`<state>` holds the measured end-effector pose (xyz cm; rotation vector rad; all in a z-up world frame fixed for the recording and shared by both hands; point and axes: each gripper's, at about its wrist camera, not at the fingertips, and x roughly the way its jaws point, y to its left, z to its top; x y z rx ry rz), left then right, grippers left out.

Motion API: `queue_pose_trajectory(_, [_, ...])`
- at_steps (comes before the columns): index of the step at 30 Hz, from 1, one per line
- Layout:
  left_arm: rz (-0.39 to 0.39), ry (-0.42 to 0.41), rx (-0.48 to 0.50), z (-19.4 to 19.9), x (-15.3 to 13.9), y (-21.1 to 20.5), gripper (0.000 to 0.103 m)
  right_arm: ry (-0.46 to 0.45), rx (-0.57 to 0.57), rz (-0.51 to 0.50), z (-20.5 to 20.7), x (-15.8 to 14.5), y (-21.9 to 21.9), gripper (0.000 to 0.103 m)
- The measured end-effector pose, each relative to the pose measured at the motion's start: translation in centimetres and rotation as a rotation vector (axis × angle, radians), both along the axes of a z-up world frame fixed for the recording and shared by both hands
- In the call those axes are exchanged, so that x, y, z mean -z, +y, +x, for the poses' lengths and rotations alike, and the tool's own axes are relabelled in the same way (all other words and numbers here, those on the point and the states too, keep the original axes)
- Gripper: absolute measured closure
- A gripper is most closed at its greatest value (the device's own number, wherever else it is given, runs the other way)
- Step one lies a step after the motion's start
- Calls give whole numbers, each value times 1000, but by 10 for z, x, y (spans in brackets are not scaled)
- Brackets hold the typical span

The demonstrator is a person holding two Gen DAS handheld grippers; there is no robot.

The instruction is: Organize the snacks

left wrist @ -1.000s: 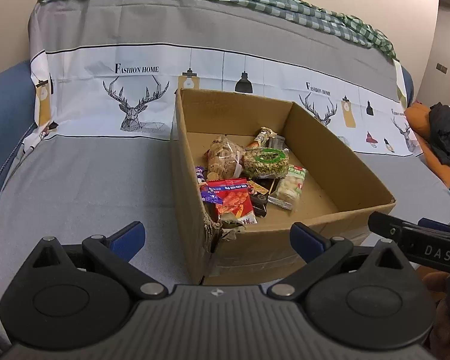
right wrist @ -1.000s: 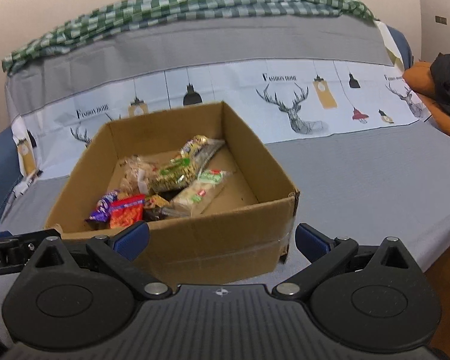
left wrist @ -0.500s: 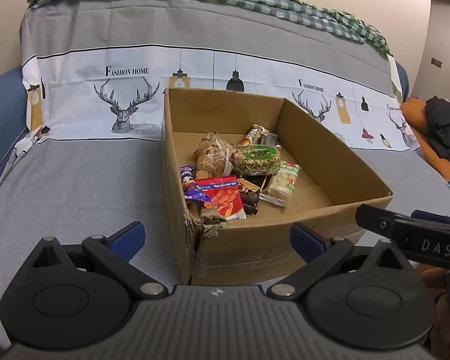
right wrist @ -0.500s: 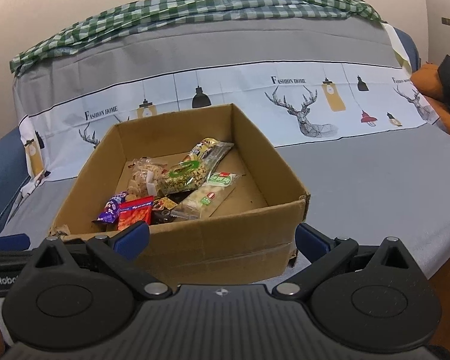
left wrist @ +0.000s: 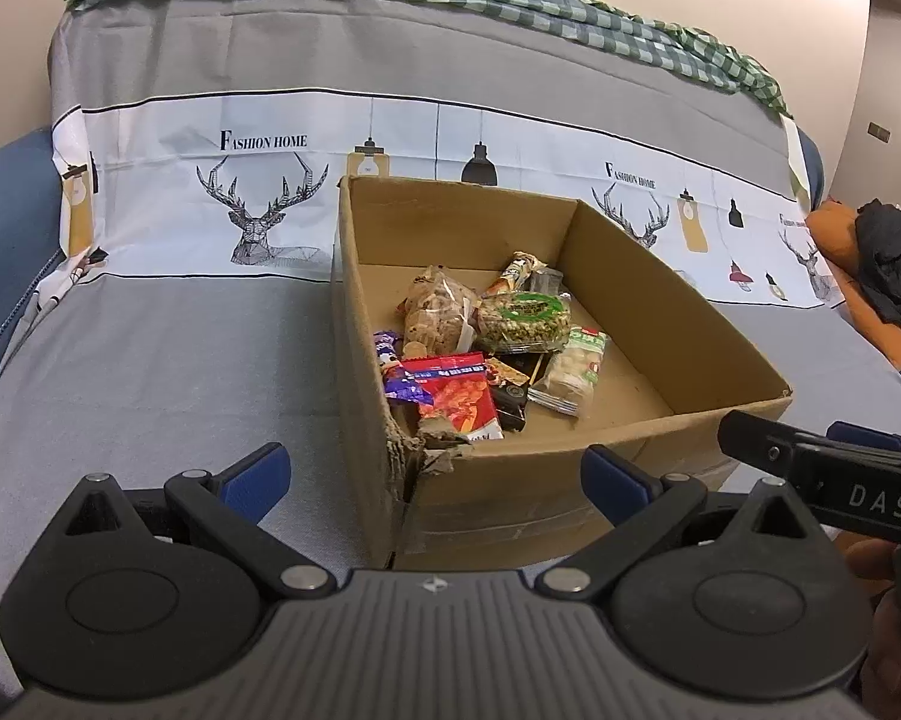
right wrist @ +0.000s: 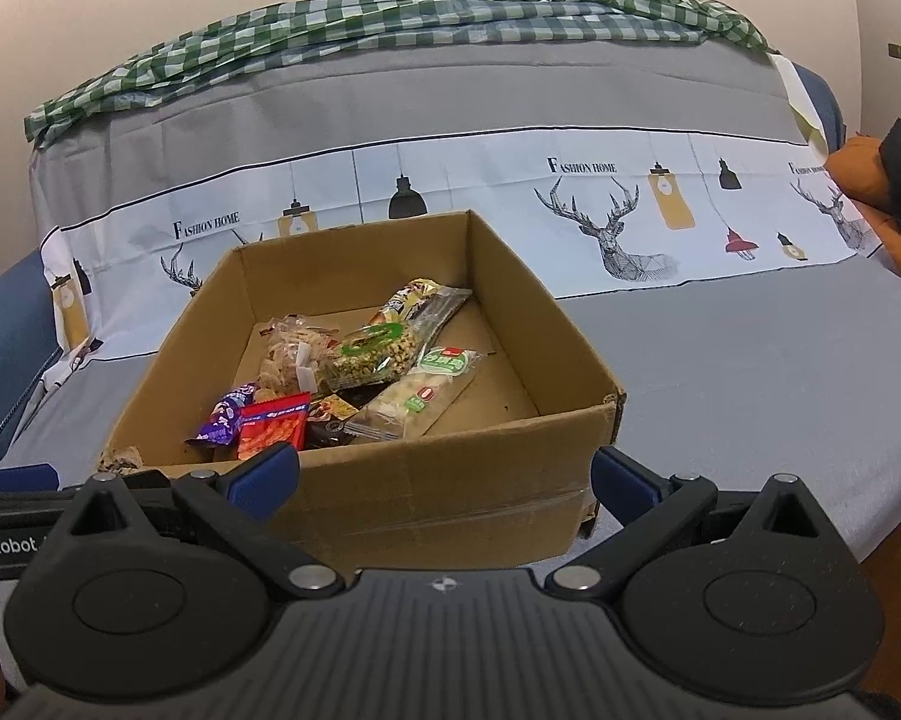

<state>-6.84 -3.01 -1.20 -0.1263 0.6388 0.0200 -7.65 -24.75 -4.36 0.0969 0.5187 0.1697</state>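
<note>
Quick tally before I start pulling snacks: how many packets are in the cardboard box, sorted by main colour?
Clear packets: 3
Red packet: 1
Purple packet: 1
Dark packet: 1
Gold bar wrapper: 1
Total: 7 visible; any buried underneath can't be seen.

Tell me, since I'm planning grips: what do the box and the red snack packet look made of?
The box looks like matte brown corrugated cardboard: its near corner is torn, showing fluted layers, with clear tape along the front. The red snack packet seems glossy printed plastic film, crinkled and catching light.

Right hand-held gripper [right wrist: 444, 474], jaws wide apart, faces cardboard box [right wrist: 450, 480] of snacks [right wrist: 354, 378].
</note>
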Motion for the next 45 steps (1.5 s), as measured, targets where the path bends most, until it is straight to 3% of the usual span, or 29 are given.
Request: queue_pose_trajectory(45, [-3,4,-6,-1,0,3,0,-14,-16,-27,-2,0,7,1])
